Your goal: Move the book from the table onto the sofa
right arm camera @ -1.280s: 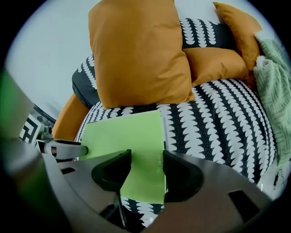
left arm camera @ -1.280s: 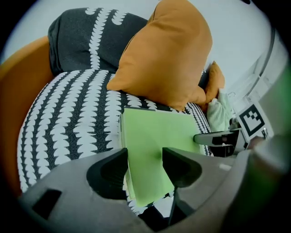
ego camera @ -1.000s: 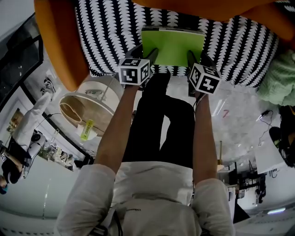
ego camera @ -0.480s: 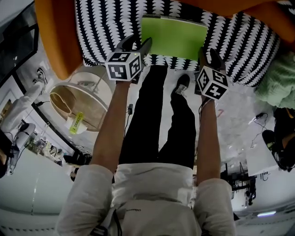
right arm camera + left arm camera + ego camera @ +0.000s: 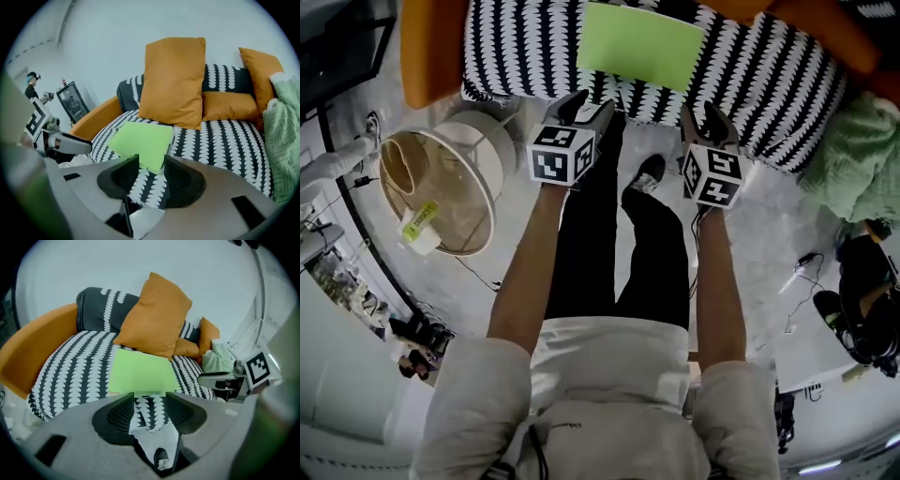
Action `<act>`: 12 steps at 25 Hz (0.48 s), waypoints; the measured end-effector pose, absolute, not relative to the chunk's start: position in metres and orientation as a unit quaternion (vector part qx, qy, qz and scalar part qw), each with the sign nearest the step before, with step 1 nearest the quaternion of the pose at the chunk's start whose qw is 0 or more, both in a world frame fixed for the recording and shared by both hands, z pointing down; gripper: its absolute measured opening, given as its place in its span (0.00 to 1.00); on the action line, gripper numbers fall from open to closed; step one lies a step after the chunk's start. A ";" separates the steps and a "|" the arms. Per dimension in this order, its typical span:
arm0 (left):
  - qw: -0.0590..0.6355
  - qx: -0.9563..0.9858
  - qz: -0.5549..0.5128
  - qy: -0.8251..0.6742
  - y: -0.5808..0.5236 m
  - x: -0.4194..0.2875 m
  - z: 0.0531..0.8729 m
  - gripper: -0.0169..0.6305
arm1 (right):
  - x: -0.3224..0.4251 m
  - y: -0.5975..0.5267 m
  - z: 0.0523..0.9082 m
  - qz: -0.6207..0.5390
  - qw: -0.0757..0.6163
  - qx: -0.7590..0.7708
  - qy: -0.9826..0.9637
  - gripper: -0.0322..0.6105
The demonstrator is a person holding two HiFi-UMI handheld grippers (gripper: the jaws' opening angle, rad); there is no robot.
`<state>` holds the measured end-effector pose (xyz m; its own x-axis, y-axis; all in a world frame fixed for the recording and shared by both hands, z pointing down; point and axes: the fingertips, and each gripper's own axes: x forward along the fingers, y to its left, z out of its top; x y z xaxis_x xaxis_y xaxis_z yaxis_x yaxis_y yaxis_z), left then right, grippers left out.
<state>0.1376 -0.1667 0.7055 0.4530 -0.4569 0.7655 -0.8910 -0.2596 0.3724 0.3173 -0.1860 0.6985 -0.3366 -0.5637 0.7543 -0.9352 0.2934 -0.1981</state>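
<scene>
Fingers (image 5: 116, 414) of left gripper (image 5: 150, 398) and right gripper (image 5: 151, 161), just narrowed, gape empty, partly hiding the book (image 5: 140, 371).

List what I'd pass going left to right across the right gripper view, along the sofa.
From the left: left gripper, its jaws just closed a little with nothing between them → green book → flat orange cushion → pale green blanket.

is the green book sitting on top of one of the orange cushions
No, the green book lies flat on the black-and-white sofa seat, in front of the upright orange cushion.
</scene>
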 end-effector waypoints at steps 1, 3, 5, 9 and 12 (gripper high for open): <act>0.399 0.755 0.260 -0.452 -0.158 0.144 0.694 0.36 | 0.320 -0.179 0.686 0.309 0.287 0.496 -0.759 0.31; 0.382 0.764 0.250 -0.457 -0.139 0.153 0.672 0.34 | 0.327 -0.159 0.665 0.293 0.280 0.493 -0.769 0.31; 0.375 0.765 0.246 -0.462 -0.115 0.162 0.650 0.33 | 0.335 -0.130 0.645 0.302 0.269 0.493 -0.770 0.31; 0.358 0.767 0.241 -0.476 -0.077 0.182 0.607 0.28 | 0.347 -0.075 0.615 0.329 0.249 0.494 -0.765 0.30; 0.337 0.775 0.229 -0.484 -0.059 0.189 0.569 0.25 | 0.343 -0.052 0.589 0.326 0.238 0.496 -0.769 0.30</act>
